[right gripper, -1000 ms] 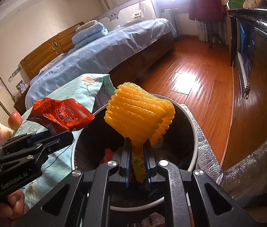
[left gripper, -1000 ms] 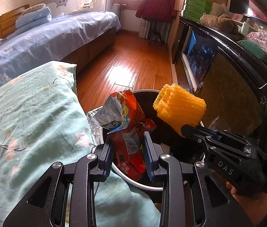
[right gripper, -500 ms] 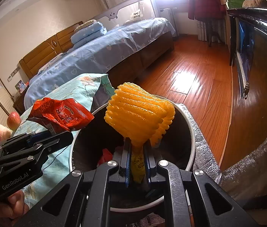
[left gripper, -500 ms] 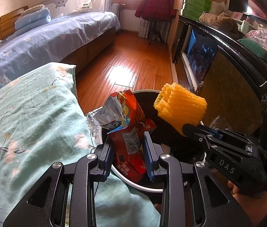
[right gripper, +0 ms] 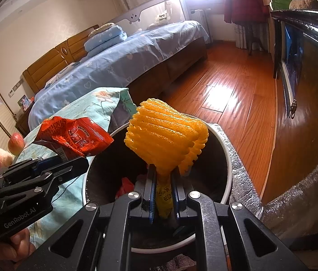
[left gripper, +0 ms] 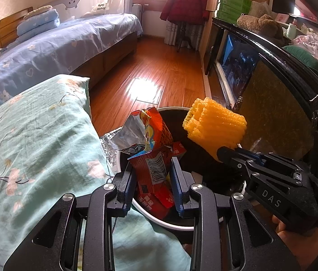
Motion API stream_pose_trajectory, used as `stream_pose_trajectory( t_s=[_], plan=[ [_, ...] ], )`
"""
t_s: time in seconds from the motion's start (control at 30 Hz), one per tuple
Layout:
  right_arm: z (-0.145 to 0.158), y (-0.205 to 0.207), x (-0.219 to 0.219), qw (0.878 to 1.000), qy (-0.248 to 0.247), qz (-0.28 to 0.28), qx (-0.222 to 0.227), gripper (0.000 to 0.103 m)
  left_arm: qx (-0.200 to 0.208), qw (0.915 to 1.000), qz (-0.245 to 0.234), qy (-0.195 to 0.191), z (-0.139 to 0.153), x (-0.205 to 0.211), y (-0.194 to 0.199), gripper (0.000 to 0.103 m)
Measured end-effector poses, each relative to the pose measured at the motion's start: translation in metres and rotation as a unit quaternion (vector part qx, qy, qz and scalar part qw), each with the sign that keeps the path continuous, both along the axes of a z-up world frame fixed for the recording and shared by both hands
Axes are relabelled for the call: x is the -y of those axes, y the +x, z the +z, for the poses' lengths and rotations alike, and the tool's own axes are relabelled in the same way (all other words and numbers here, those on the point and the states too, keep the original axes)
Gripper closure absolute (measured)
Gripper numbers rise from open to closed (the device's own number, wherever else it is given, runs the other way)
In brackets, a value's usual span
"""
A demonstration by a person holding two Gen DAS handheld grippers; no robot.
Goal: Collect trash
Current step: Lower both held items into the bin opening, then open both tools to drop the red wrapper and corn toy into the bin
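My left gripper [left gripper: 151,166] is shut on a crumpled red snack wrapper [left gripper: 152,146] and holds it over the near-left rim of a round white trash bin [left gripper: 172,225] with a dark liner. My right gripper [right gripper: 163,176] is shut on a yellow foam fruit net [right gripper: 165,135] and holds it above the bin's [right gripper: 227,158] opening. The net shows in the left wrist view [left gripper: 215,128], and the wrapper in the right wrist view [right gripper: 75,135]. Red trash [right gripper: 125,186] lies inside the bin.
A teal floral pillow [left gripper: 34,140] lies left of the bin. A bed with blue bedding [left gripper: 46,49] stands behind it. A dark TV cabinet [left gripper: 271,94] runs along the right. Wooden floor [left gripper: 159,74] lies beyond. A red apple [right gripper: 15,143] sits at far left.
Both grippers have stayed nearly still over the bin, each holding its piece of trash. The view has drifted only slightly.
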State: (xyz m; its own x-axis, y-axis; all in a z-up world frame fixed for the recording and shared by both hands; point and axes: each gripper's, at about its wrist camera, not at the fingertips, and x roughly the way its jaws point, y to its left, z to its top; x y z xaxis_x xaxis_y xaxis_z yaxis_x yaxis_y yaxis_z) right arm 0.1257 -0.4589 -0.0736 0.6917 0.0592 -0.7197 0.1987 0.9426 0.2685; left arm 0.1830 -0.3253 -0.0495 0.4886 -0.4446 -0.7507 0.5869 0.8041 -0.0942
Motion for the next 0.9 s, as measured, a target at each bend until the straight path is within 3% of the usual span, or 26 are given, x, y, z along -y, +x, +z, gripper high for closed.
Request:
stream_pose_trajectory(
  t_s=[0.27,0.33,0.4,0.47,0.5,0.57,0.9],
  plan=[
    [0.000,0.001,0.000,1.000,0.000,-0.001,-0.004,0.091,-0.004,1.0000,-0.006,-0.003,-0.001,0.000,0.001,0.074],
    [0.000,0.002,0.000,1.000,0.000,-0.001,-0.007,0.086,-0.004,0.9999,-0.008,-0.005,0.000,-0.001,0.000,0.070],
    [0.000,0.001,0.001,1.000,0.004,-0.005,-0.008,0.085,-0.004,0.9999,-0.009,-0.005,0.002,-0.005,-0.002,0.059],
    [0.002,0.000,0.002,1.000,0.008,-0.010,-0.008,0.079,-0.001,1.0000,-0.004,-0.006,0.004,-0.012,-0.005,0.045],
    [0.002,-0.001,0.003,1.000,0.010,-0.013,-0.006,0.075,0.002,1.0000,0.000,-0.009,0.006,-0.018,-0.008,0.044],
    [0.005,-0.004,0.002,1.000,0.016,-0.016,0.000,0.052,0.002,0.9999,0.003,-0.011,0.007,-0.026,-0.011,0.044],
    [0.031,-0.031,-0.034,0.999,0.021,-0.005,0.041,0.033,0.028,0.9945,0.074,-0.069,0.032,-0.111,-0.053,0.041]
  ],
)
